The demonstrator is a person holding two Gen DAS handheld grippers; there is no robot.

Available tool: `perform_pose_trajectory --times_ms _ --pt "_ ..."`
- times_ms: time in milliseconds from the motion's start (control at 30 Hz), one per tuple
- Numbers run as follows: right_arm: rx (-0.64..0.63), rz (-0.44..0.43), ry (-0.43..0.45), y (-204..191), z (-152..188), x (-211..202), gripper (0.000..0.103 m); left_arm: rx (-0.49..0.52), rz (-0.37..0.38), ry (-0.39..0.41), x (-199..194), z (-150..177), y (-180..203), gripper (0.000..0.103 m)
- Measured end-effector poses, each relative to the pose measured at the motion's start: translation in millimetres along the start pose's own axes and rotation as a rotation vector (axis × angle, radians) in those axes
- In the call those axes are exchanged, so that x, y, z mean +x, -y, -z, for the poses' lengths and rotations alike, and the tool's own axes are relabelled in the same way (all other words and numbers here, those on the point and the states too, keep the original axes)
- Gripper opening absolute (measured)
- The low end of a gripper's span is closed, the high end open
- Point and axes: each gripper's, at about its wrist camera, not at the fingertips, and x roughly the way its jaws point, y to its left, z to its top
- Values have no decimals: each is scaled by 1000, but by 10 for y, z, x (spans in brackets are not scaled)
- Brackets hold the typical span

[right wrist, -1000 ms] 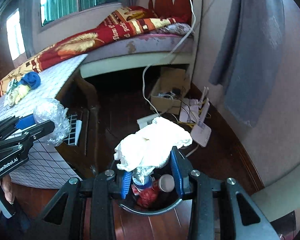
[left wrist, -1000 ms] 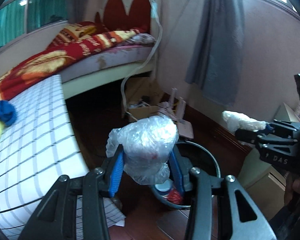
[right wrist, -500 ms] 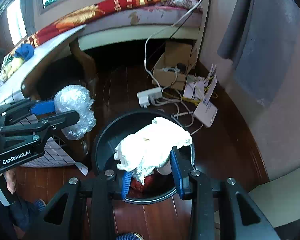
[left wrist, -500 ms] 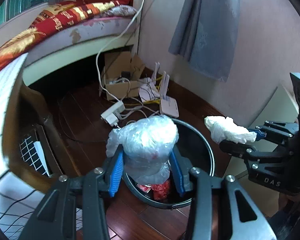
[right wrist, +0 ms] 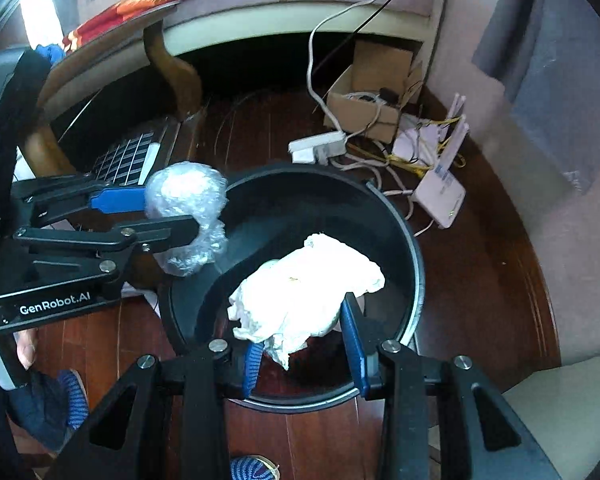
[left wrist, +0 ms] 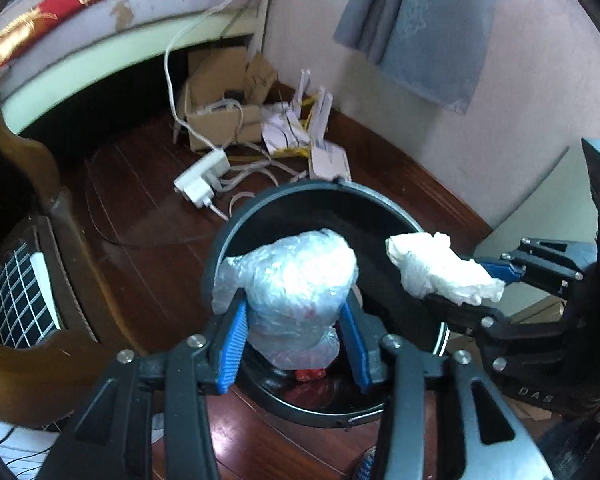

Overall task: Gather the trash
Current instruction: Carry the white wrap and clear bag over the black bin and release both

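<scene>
A black round trash bin [left wrist: 236, 232] stands on the dark wooden floor, with red scraps at its bottom. My left gripper [left wrist: 292, 344] holds a crumpled clear plastic bag [left wrist: 296, 276] between its blue pads, over the bin's near left side. Its jaws are opening, and the bag still sits between them. My right gripper [right wrist: 302, 344] holds a wad of white tissue [right wrist: 308, 284] above the bin [right wrist: 418, 280]; its jaws are easing apart too. In the right wrist view the left gripper [right wrist: 172, 208] and the bag [right wrist: 188, 196] hang over the bin's left rim.
Beyond the bin lie a white power strip [left wrist: 200, 176], a cardboard box [left wrist: 224, 108] with cables and a white router [right wrist: 440, 196]. A carved wooden table leg [left wrist: 40, 176] stands to the left, the bed behind it. A person's slippered foot [right wrist: 72, 396] is near the bin.
Both grippers have come down and tilted towards the floor, so the bin now fills the view under them. The bag and the tissue stay between their pads.
</scene>
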Motion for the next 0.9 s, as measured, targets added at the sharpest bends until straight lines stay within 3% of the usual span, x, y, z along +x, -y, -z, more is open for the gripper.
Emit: perform_pose_trajectory --times_ms 33,67,100,133,200,267,567,900 --pt "-9 11 -13 5 9 51 54 -7 -20 -13 54 3 -14 61" --pt "-15 32 -24 21 20 109 77 -20 -35 -23 94 10 -35 80" --pt "-17 58 -33 48 36 162 85 -35 -43 -20 107 17 -57 87" --pt "-13 87 -40 92 65 211 92 -47 -49 -15 108 25 -75 87" --pt "13 114 -62 185 103 255 95 -58 -69 -12 116 32 -104 93" --pt "41 131 -67 274 114 264 103 -72 -89 -7 107 49 -141 95" --pt "133 172 -39 450 19 126 103 -82 -161 31 -16 21 -195 100" --pt "134 184 6 301 -1 -220 103 -80 -172 81 -290 17 -143 100"
